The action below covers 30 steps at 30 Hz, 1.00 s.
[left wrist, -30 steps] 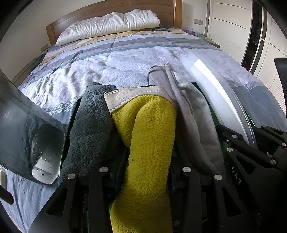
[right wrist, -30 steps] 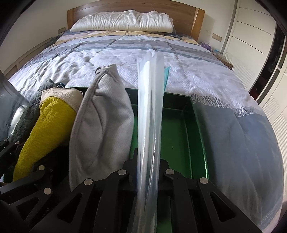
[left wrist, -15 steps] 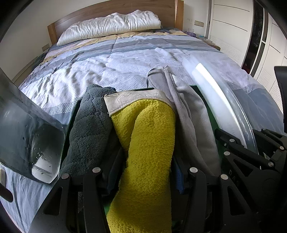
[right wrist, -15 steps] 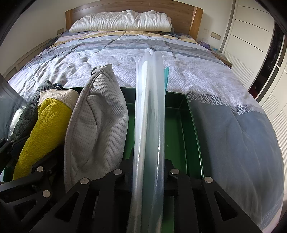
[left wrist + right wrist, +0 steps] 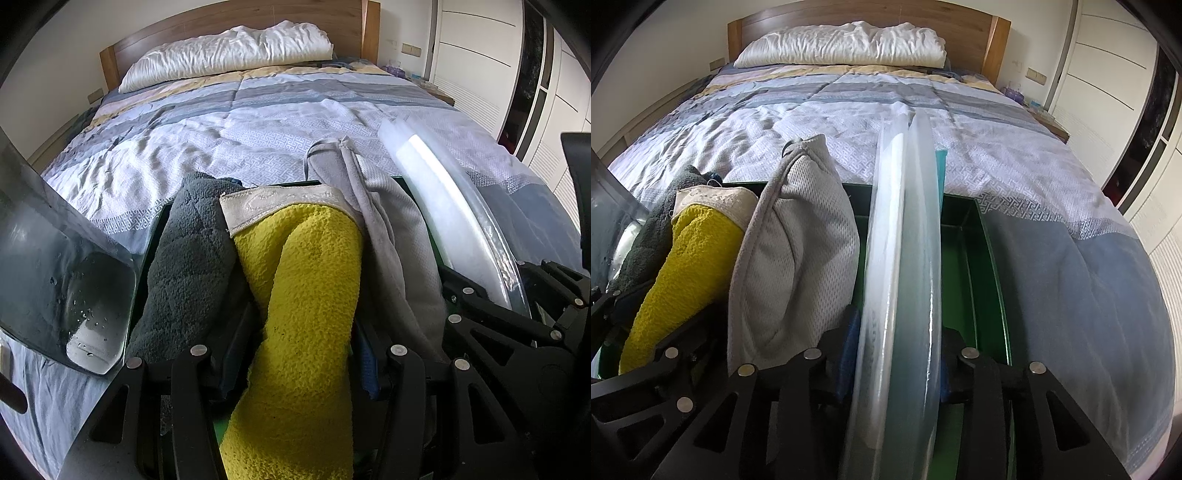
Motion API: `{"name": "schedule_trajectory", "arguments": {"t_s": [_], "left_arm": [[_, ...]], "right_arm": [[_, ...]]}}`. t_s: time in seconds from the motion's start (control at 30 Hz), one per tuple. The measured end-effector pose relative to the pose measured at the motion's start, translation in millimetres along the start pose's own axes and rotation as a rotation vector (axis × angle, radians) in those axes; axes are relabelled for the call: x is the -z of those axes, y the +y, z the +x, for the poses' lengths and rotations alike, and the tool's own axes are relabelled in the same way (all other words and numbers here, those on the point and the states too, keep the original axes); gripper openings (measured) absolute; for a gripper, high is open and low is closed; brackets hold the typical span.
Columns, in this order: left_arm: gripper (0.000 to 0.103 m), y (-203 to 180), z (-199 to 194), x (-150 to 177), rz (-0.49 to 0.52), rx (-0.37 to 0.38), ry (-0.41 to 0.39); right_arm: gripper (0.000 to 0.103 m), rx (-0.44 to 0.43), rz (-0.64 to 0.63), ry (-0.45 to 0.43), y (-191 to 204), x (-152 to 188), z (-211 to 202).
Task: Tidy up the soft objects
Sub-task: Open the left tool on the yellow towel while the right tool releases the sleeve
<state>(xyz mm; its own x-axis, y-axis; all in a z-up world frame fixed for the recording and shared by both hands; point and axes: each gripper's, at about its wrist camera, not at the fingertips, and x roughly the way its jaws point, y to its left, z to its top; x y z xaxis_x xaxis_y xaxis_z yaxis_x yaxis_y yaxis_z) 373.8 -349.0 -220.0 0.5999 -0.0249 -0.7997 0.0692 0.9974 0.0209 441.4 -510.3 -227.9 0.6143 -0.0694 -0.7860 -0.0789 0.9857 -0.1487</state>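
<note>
A green bin (image 5: 988, 266) lies on the bed. In it stand a dark grey fleece (image 5: 188, 266), a yellow towel (image 5: 314, 295) with a beige band, and a light grey mesh cloth (image 5: 798, 258). My left gripper (image 5: 299, 354) has its jaws around the yellow towel; they look spread apart. My right gripper (image 5: 897, 354) is shut on a clear plastic bag (image 5: 905, 240) with a pale folded item inside, held upright over the bin. The bag also shows in the left wrist view (image 5: 454, 221), as does the grey cloth (image 5: 391, 236).
The bed's patterned blue-grey quilt (image 5: 849, 110) stretches ahead to a white pillow (image 5: 846, 44) and wooden headboard. A clear plastic sheet or lid (image 5: 62, 280) stands at the left. White wardrobe doors (image 5: 1108, 85) run along the right.
The left gripper's jaws have spread wider around the yellow towel. The right gripper's jaws have also widened a little on the bag, and the bag leans slightly more upright.
</note>
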Motion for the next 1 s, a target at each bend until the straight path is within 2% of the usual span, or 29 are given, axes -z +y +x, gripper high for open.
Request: {"name": "schedule_trajectory", "arguments": {"t_s": [0.1,0.2,1.0], "left_arm": [[0.046,0.1,0.0,0.2,0.000,0.000,0.000],[0.046,0.8,0.4,-0.1,-0.007,0.003,0.002],[0.047,2.9,-0.2,-0.8,-0.027,0.007,0.003]], "right_arm": [[0.048,0.004,0.001,-0.008,-0.1,-0.1,-1.8],[0.051,0.001,0.002,-0.010,-0.1,0.5,-3.4],[0.054,0.005,-0.001,-0.012,-2.2,0.2,-6.2]]}}
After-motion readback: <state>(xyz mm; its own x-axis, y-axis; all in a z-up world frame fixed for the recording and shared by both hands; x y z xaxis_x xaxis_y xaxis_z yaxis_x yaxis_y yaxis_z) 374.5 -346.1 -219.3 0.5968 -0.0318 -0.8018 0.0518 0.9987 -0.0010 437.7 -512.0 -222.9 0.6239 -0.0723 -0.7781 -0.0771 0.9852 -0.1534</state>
